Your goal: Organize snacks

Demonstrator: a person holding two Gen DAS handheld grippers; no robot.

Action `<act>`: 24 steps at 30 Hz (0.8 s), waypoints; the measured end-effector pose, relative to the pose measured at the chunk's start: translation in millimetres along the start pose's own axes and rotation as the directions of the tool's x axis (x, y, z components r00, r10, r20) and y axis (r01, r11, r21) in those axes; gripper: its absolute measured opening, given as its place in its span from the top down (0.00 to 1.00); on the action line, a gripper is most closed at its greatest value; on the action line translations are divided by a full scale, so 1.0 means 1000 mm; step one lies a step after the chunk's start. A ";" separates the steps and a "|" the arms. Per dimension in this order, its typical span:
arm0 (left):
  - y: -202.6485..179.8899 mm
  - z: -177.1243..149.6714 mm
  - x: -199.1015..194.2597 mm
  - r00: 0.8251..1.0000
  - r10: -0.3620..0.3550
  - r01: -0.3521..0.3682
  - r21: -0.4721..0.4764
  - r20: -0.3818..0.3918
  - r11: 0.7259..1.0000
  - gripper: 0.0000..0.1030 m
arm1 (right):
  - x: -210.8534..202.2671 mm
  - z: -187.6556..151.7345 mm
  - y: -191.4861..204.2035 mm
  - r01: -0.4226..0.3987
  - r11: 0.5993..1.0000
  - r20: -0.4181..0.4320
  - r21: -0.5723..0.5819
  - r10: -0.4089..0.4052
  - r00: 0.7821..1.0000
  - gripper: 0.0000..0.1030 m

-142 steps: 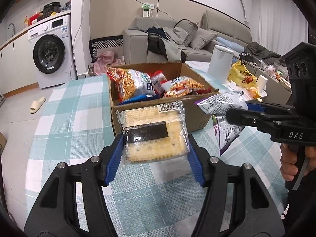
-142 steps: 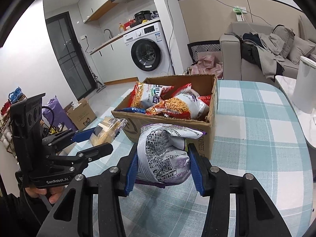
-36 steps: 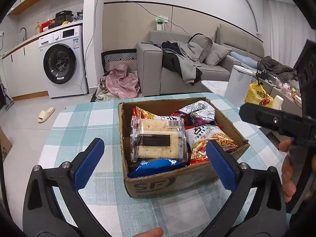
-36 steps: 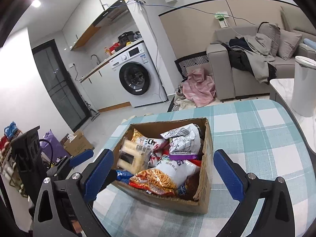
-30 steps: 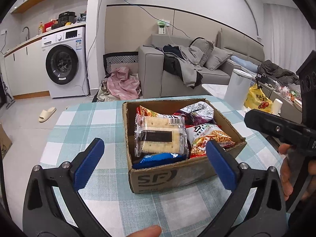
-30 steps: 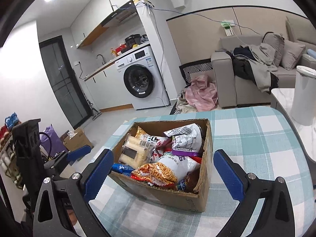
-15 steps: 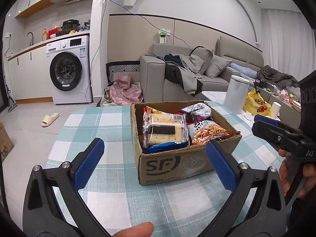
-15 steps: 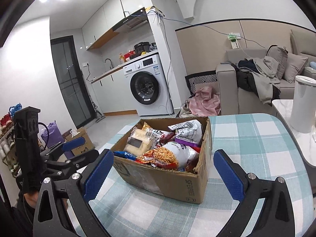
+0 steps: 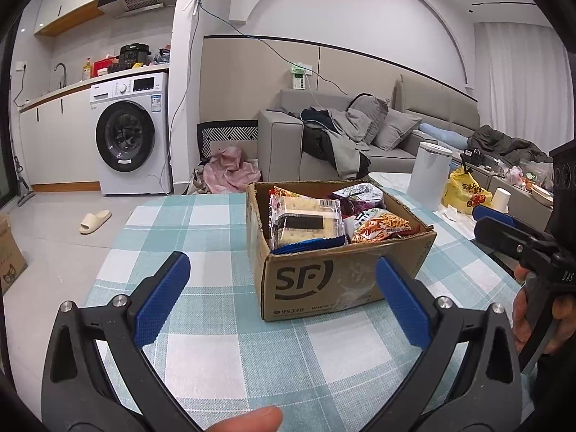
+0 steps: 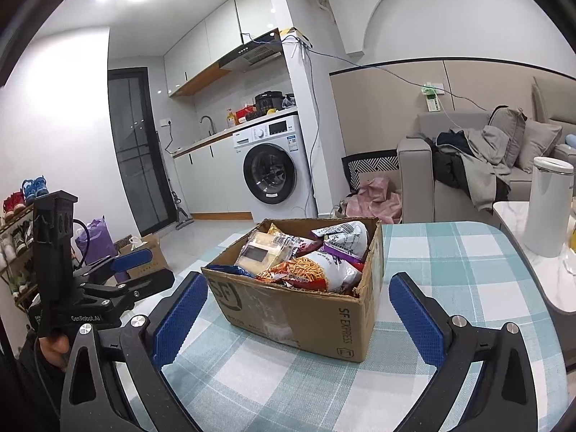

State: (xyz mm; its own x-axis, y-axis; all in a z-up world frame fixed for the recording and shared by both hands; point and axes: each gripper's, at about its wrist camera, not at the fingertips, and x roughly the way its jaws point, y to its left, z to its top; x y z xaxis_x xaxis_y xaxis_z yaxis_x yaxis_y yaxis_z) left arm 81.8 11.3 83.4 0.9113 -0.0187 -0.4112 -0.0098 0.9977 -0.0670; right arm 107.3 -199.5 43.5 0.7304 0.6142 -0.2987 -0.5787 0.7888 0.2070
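A cardboard box [image 9: 324, 280] [image 10: 306, 313] stands on the checked tablecloth, filled with snack packs. A clear pack of crackers [image 9: 306, 221] [image 10: 264, 248] lies on top at its left, with a purple and silver bag [image 9: 356, 196] [image 10: 342, 235] and an orange snack bag [image 9: 381, 226] [image 10: 309, 270] beside it. My left gripper [image 9: 282, 302] is open and empty, low in front of the box. My right gripper [image 10: 297, 318] is open and empty too, on the near side of the box. Each gripper shows in the other's view, left gripper [image 10: 136, 270] and right gripper [image 9: 504, 226].
A white canister [image 9: 430, 176] [image 10: 547, 205], a yellow bag [image 9: 466, 192] and a paper cup [image 9: 500, 199] stand on a side table to the right. A sofa [image 9: 324, 144] and washing machine [image 9: 131, 140] lie behind. The checked table [image 9: 252, 352] has bare cloth around the box.
Both packs that I held earlier now lie in the box, and both grippers have opened. Over the last second both grippers have drawn back and lower from the box.
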 end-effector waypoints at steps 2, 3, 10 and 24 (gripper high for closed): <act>0.003 -0.005 -0.003 1.000 0.009 -0.009 -0.003 0.009 1.000 0.00 | -0.001 -0.004 0.002 0.009 1.000 0.008 -0.014 -0.009 1.000 0.00; 0.004 -0.007 -0.004 1.000 0.014 -0.014 -0.005 0.010 1.000 0.00 | -0.002 -0.007 0.003 0.012 1.000 0.009 -0.023 -0.012 1.000 0.00; 0.016 -0.025 -0.005 0.999 0.038 -0.038 -0.017 0.003 0.999 0.00 | -0.002 -0.020 0.001 0.021 1.000 0.010 -0.022 -0.020 1.000 0.00; 0.022 -0.049 0.003 0.999 0.050 -0.050 -0.033 -0.011 0.998 0.00 | 0.003 -0.035 0.003 0.052 0.997 0.010 -0.063 -0.051 0.999 0.00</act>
State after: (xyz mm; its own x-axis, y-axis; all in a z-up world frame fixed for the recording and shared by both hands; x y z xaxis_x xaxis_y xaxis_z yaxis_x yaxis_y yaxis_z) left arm 63.8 30.1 36.3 0.9053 0.0306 -0.4238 -0.0694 0.9947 -0.0764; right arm 95.6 -196.1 10.8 0.7629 0.5730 -0.2995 -0.5617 0.8168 0.1318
